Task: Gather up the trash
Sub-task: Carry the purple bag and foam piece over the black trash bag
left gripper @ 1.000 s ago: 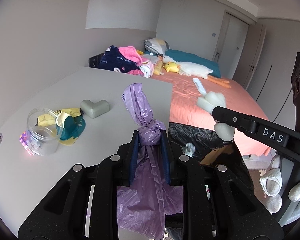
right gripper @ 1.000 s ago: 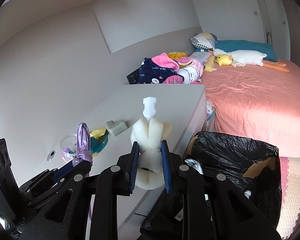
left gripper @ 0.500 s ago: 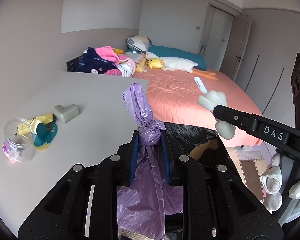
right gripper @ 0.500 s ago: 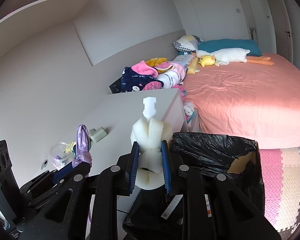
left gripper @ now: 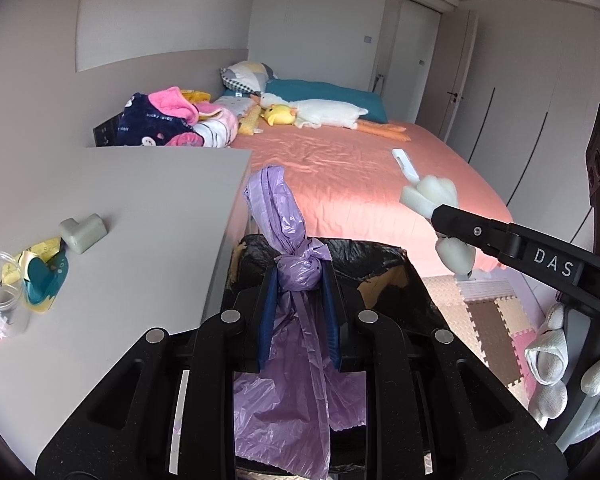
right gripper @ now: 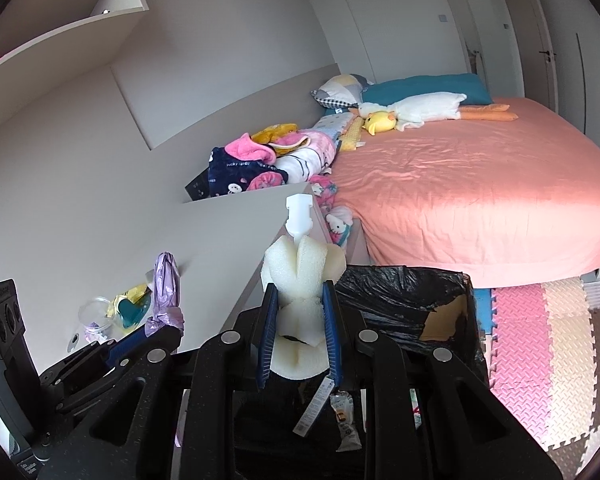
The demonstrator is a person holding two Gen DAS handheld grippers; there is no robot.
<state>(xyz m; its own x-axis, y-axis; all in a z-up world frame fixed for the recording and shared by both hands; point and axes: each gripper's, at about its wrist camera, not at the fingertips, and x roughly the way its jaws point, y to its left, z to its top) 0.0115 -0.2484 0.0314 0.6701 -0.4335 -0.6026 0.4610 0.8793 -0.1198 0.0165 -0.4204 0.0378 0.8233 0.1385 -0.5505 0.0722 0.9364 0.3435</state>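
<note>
- Delivery is the step in hand: both grippers carry trash toward the black plastic-lined bin (left gripper: 380,264) that stands on the floor between the grey table (left gripper: 140,208) and the bed with the salmon-pink sheet (left gripper: 360,184).
- The left gripper (left gripper: 299,300) has its blue-padded fingers (left gripper: 269,312) nearly shut on the knotted neck of a crumpled purple plastic bag (left gripper: 296,272); the knot sits right between the pads, the twisted top sticks up above them and the loose body hangs below. Seen from the left wrist, the bag lies over the near rim of the bin.
- The right gripper (right gripper: 299,320) has its fingers (right gripper: 269,328) pressed close on a lump of white foam (right gripper: 300,276) with a white plastic piece (right gripper: 299,216) poking out of its top. From the right wrist, the foam is over the bin's left near corner, with the dark opening and some wrappers below.
- Neither load has been let go, so this part of the task is near its end but not done.
- The next move, as I judge it, calls for bringing each load squarely over the bin mouth, then opening the fingers wide enough for the foam and the knot to drop free. The limp bag may cling to a pad or drape over the rim.
- More trash is left on the table: a clear plastic cup (left gripper: 2,308), a yellow and teal wrapper (left gripper: 40,284) and a grey-green corner-shaped piece (left gripper: 82,233), so a return trip looks needed.
</note>
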